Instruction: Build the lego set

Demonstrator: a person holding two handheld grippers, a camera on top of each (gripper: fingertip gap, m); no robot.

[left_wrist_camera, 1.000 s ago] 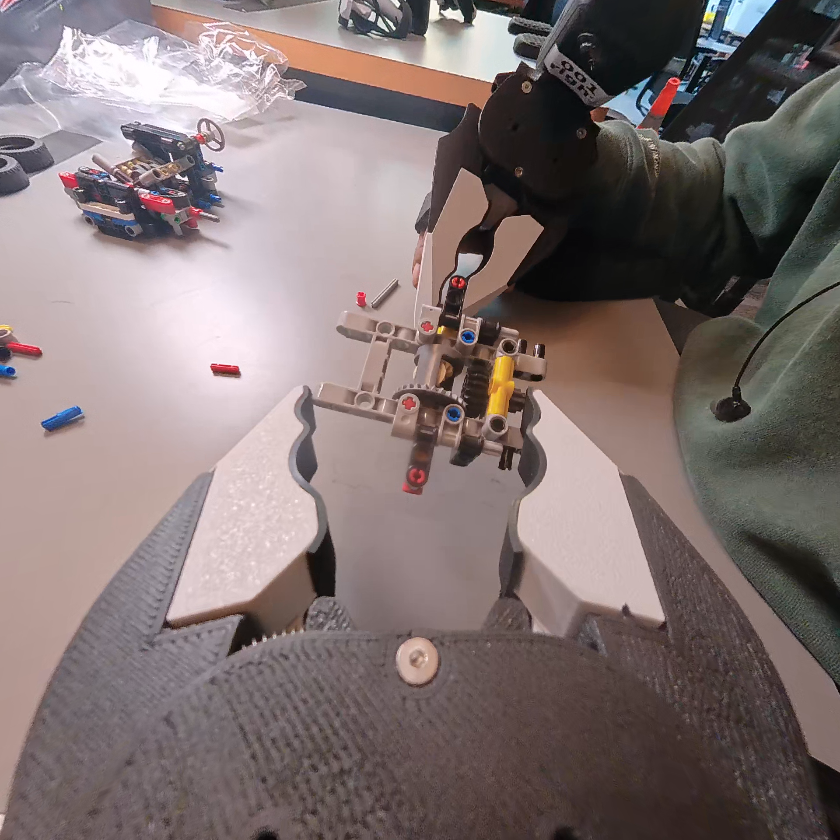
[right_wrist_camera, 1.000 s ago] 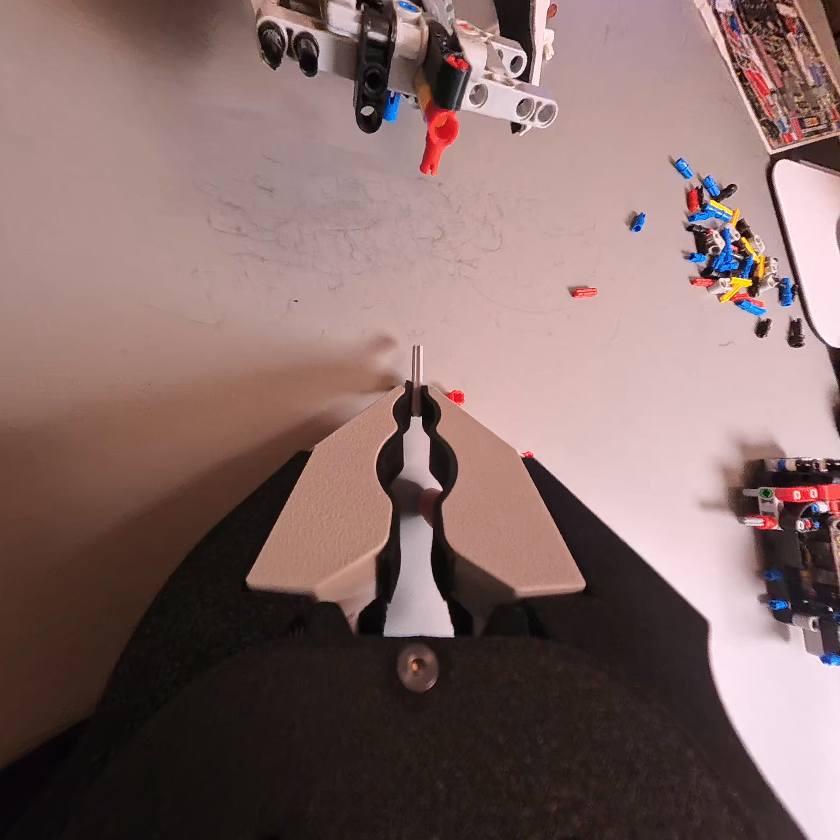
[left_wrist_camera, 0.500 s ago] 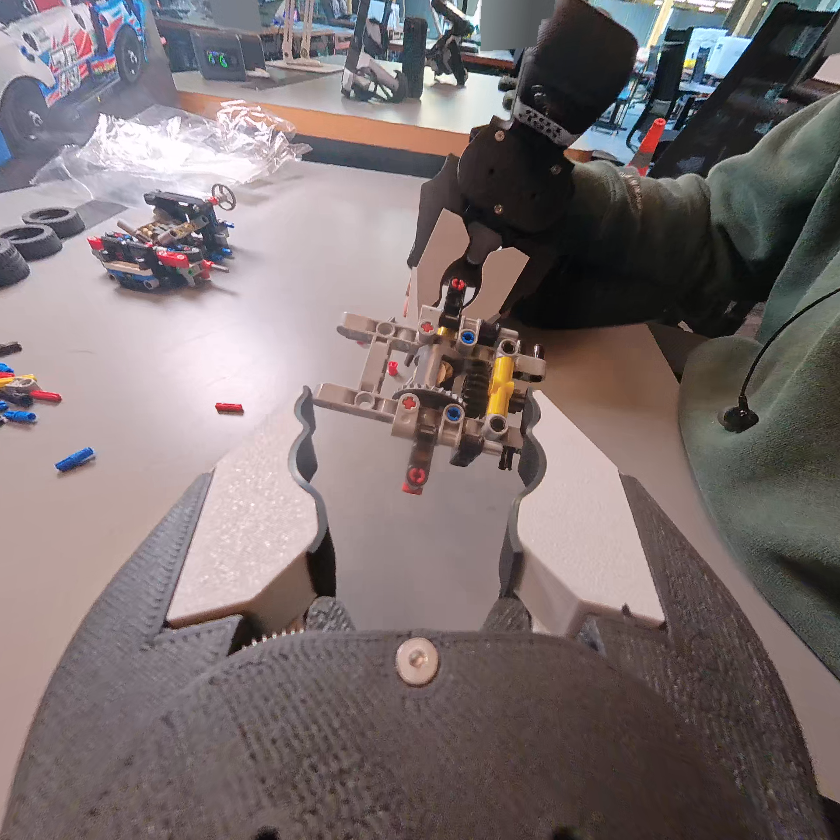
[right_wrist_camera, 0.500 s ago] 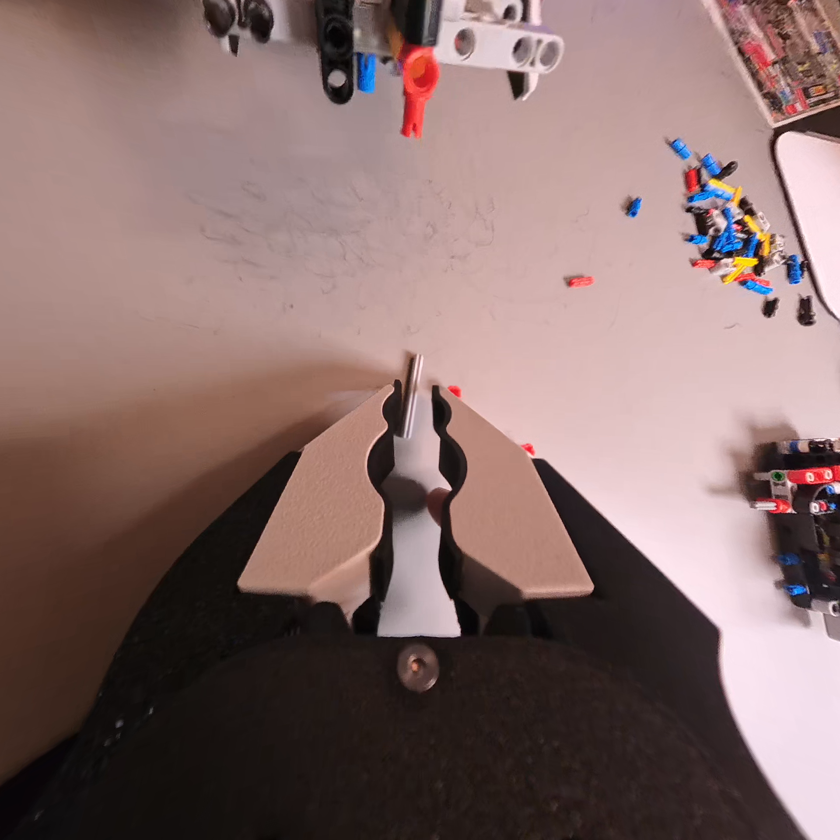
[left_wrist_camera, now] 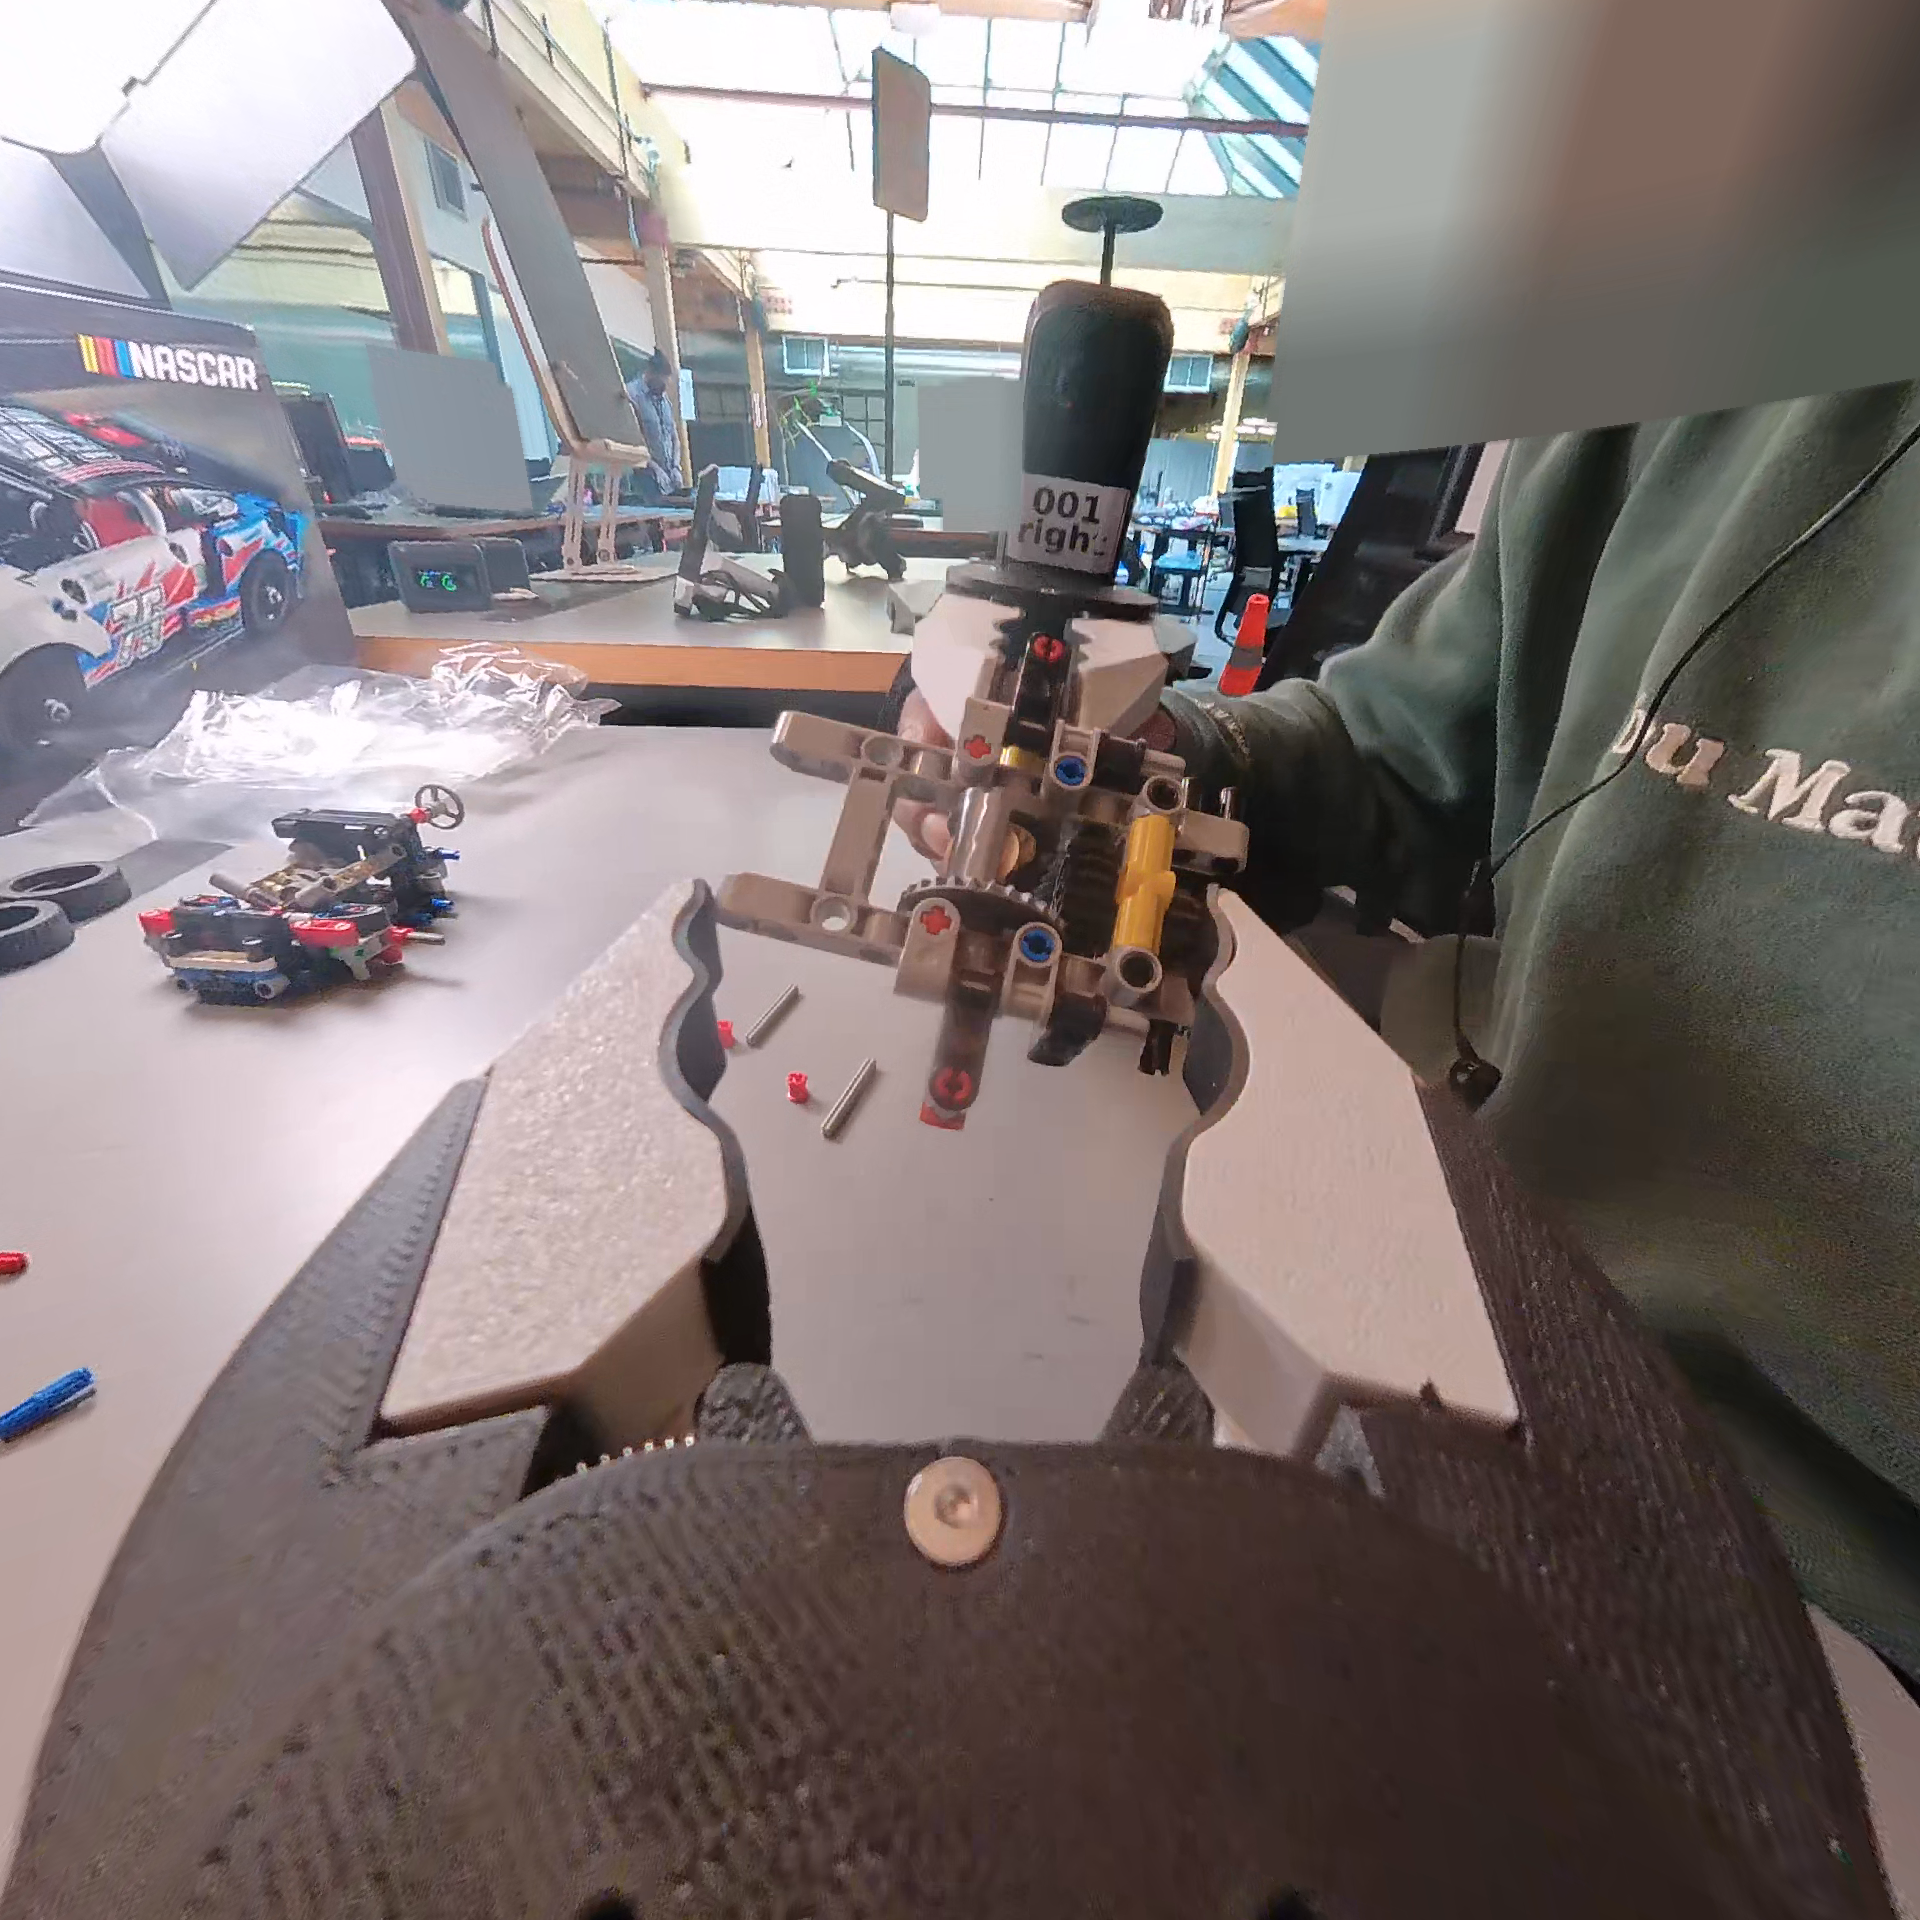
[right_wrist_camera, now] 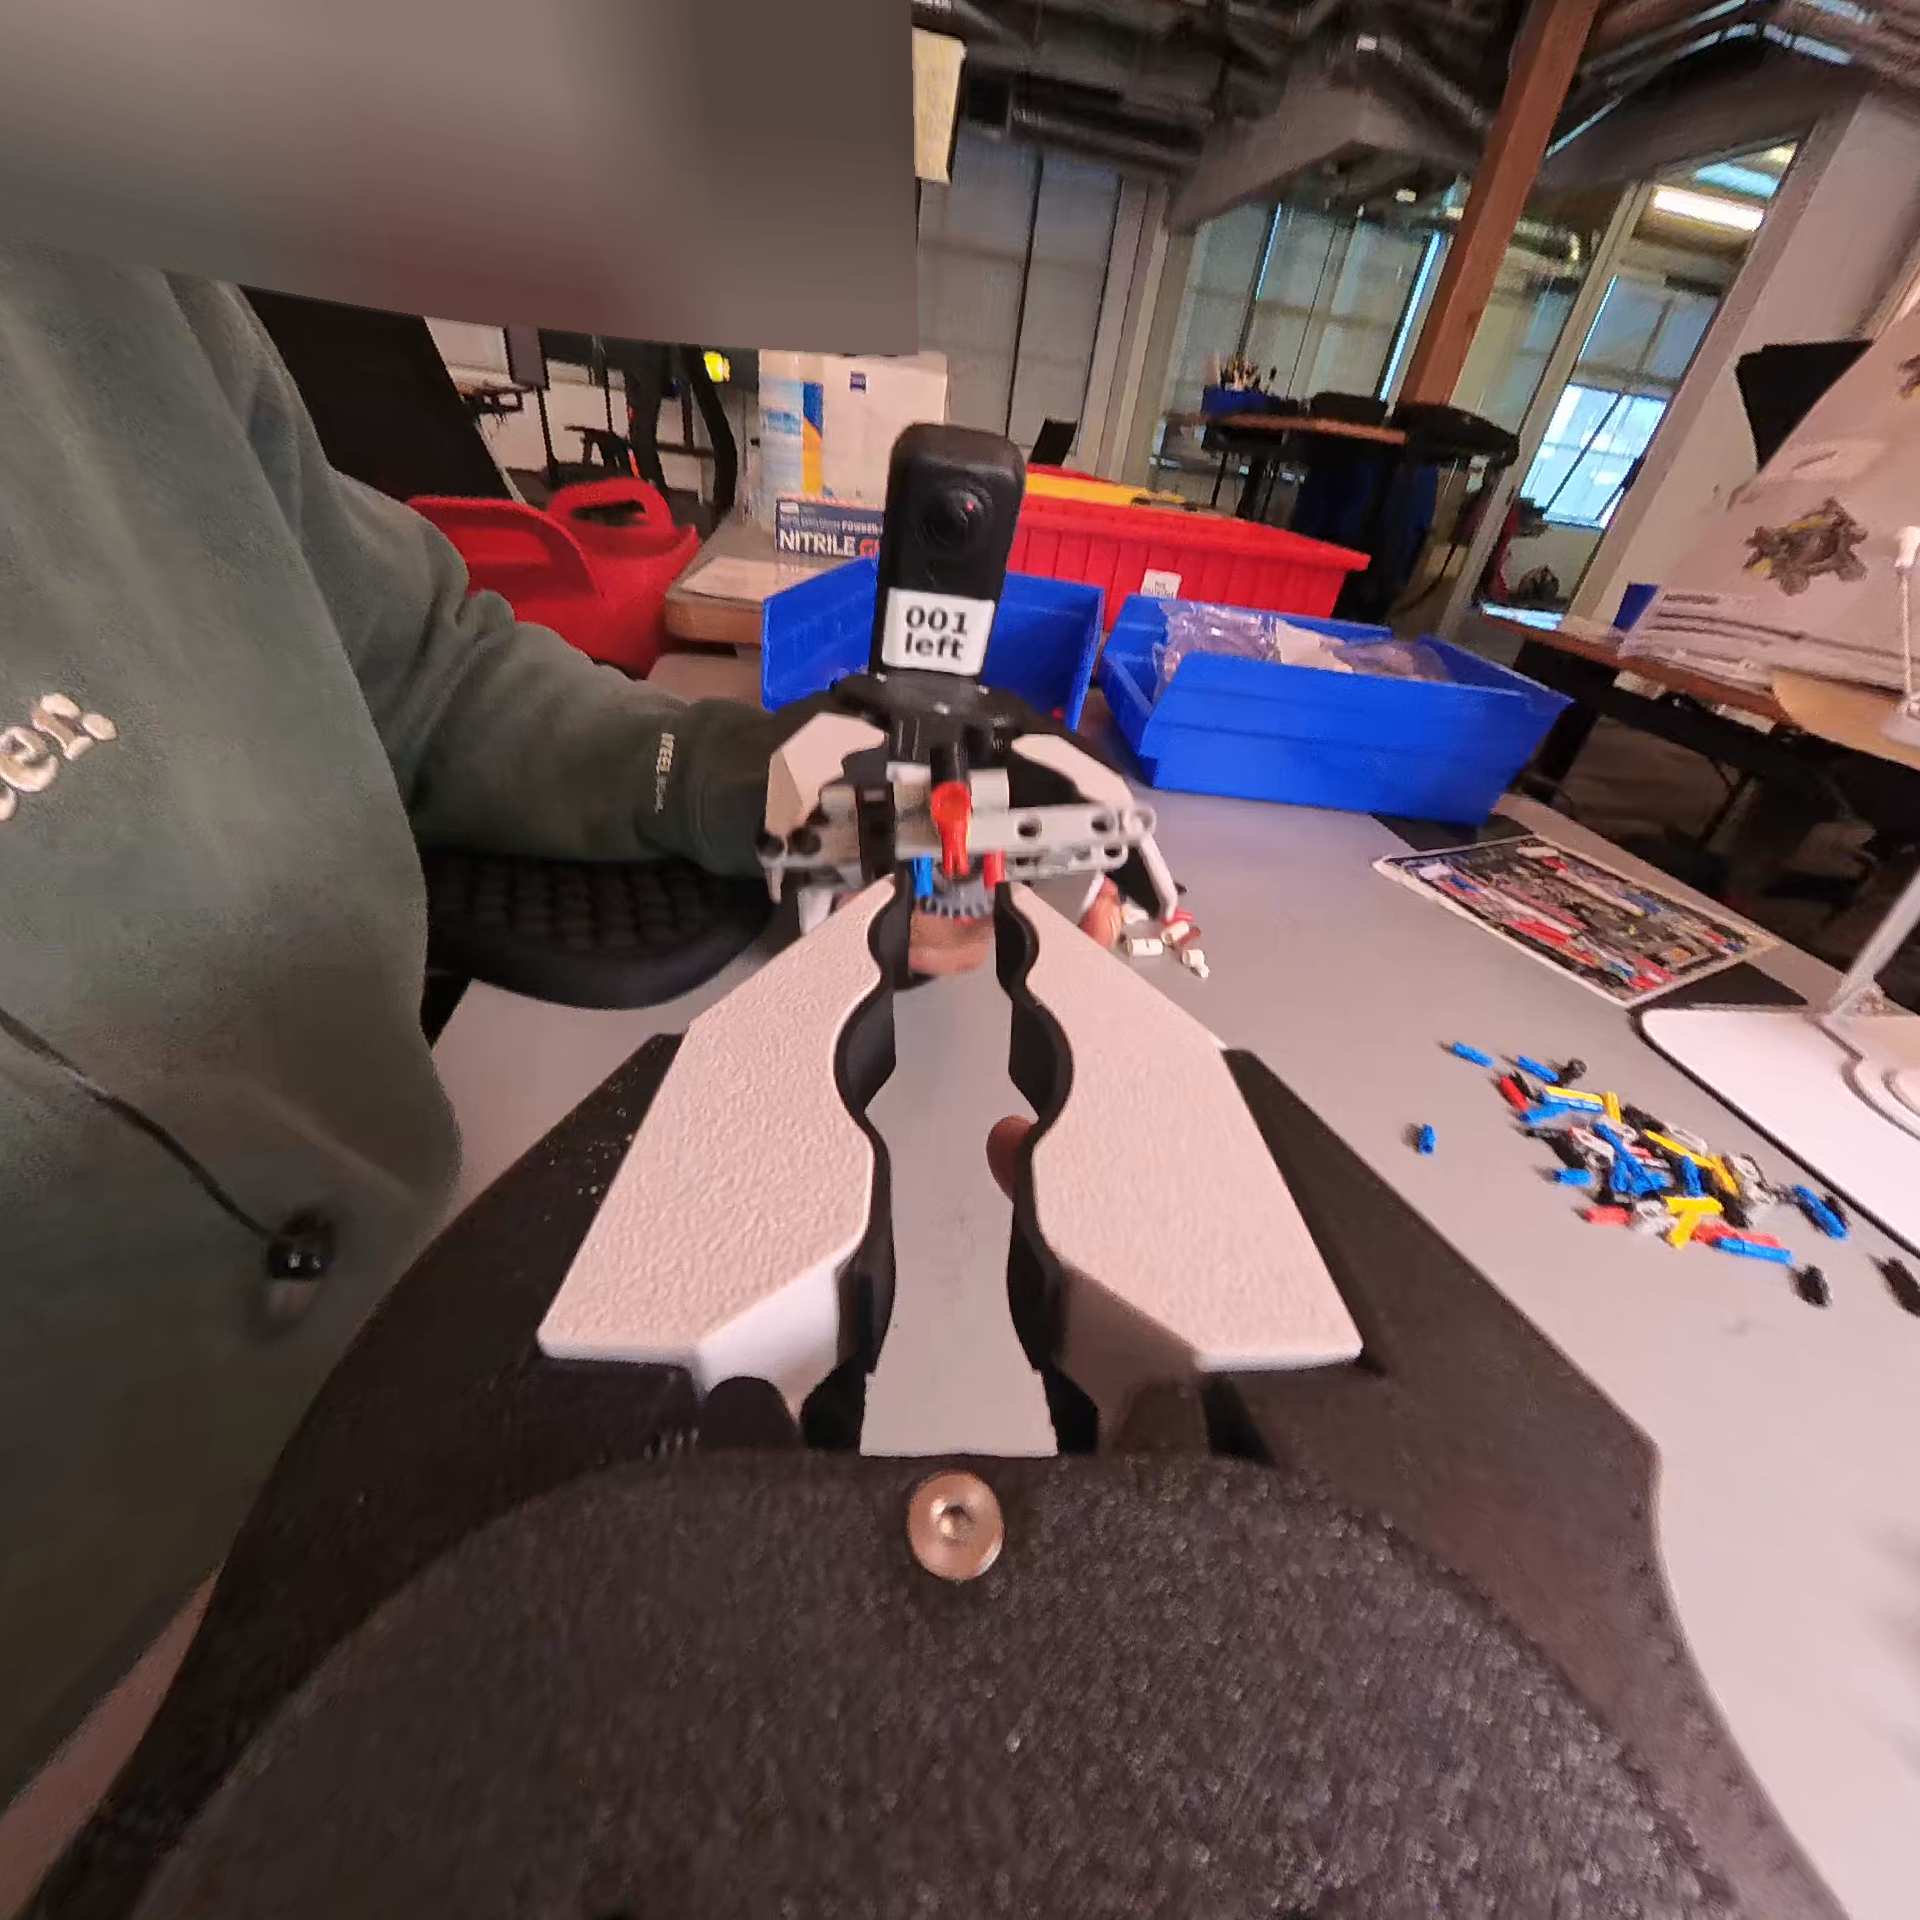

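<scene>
My left gripper (left_wrist_camera: 956, 914) is shut on a grey lego assembly (left_wrist_camera: 997, 862) with a gear, a yellow part and red and blue pins, and holds it above the grey table (left_wrist_camera: 520, 831). My right gripper (right_wrist_camera: 943, 899) faces it with its jaws a little apart, the tips on either side of the assembly's far end (right_wrist_camera: 935, 826). I cannot tell whether they touch it. The right gripper also shows in the left wrist view (left_wrist_camera: 1039, 665). Two grey axles (left_wrist_camera: 774, 1013) (left_wrist_camera: 850, 1096) and two small red pieces (left_wrist_camera: 798, 1086) lie on the table below.
A partly built chassis (left_wrist_camera: 301, 914), two tyres (left_wrist_camera: 62, 888), a clear plastic bag (left_wrist_camera: 343, 717) and the set's box (left_wrist_camera: 135, 520) are on the left. A pile of loose pieces (right_wrist_camera: 1662, 1164), a booklet (right_wrist_camera: 1569, 914) and blue bins (right_wrist_camera: 1330, 717) are on the right. The gap from one gripper's tips to the other's is roughly 4 cm.
My right gripper opened, let go of the grey axle on the table, then rose and turned to face the assembly. My left gripper tilted up with the assembly still in it.
</scene>
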